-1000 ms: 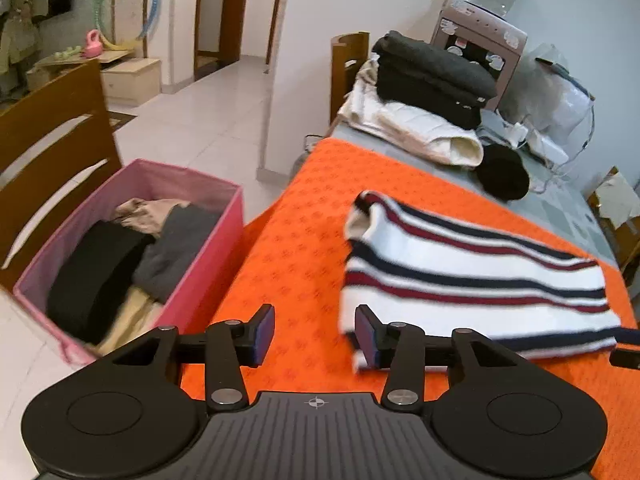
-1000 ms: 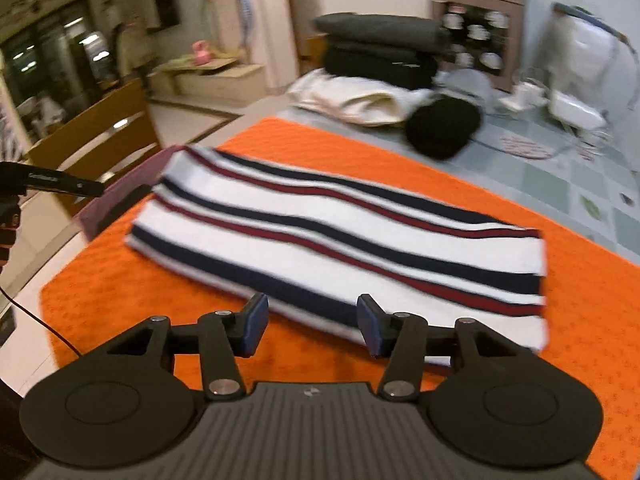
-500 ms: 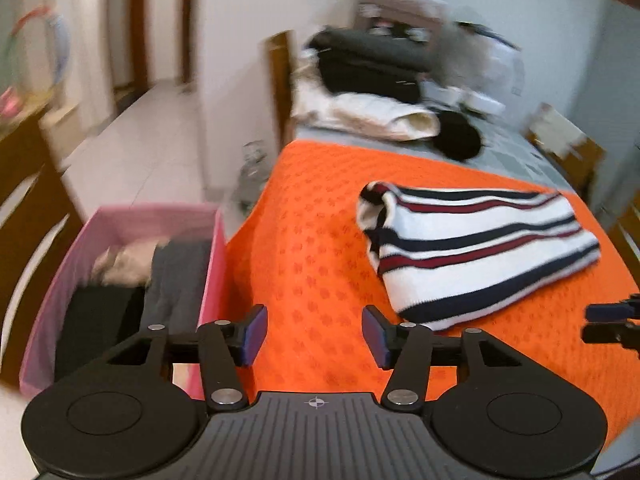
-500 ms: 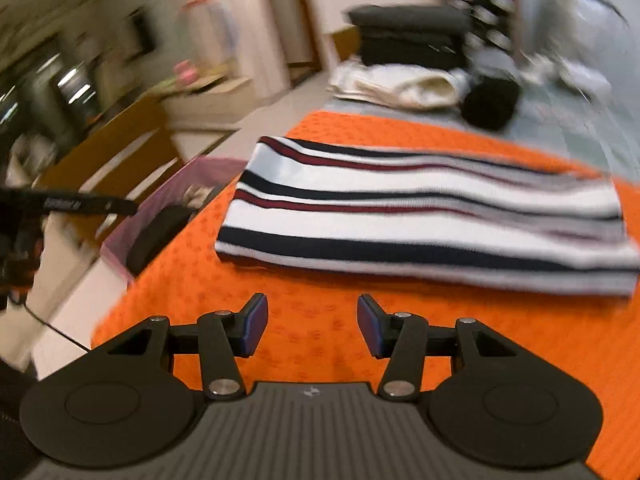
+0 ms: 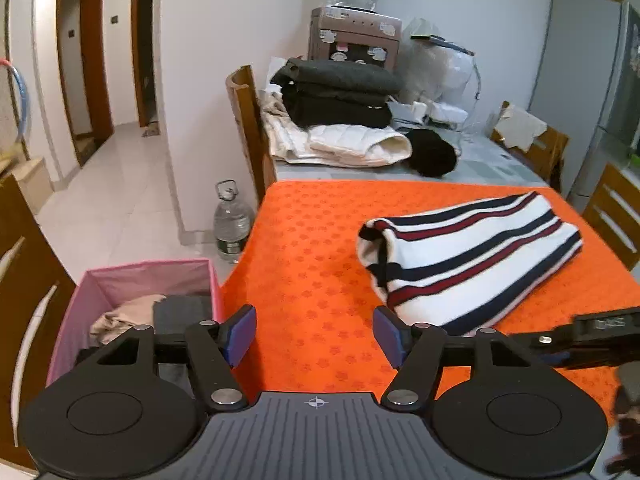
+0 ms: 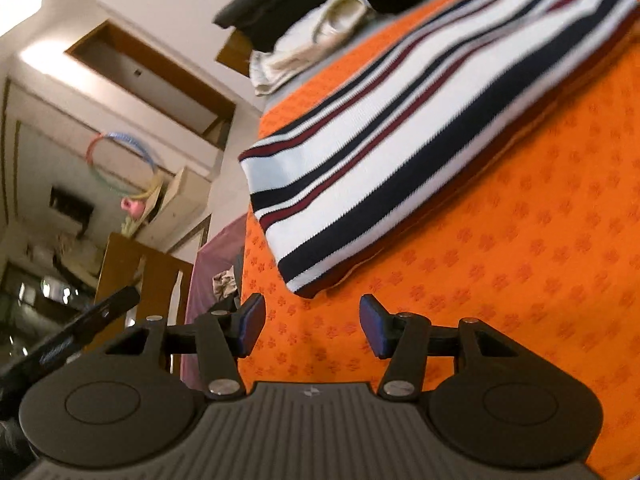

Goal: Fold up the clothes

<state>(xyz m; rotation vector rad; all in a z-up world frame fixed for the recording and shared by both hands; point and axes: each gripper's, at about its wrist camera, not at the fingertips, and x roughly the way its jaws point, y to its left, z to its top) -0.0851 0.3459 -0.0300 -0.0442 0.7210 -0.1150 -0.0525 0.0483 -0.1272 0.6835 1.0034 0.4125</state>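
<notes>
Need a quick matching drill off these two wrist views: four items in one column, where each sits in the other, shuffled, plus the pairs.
Things:
1. folded white sweater with navy and red stripes
2. pink fabric storage bin
3. clear plastic water jug
4. stack of folded dark garments

Places:
A. on the tiled floor by the wall corner
B. on top of the cream quilted garment at the far end of the table
C. on the orange patterned cloth
D. on the floor beside the table's near left edge, with clothes inside

Pairs: 1-C, 2-D, 3-A, 4-B
</notes>
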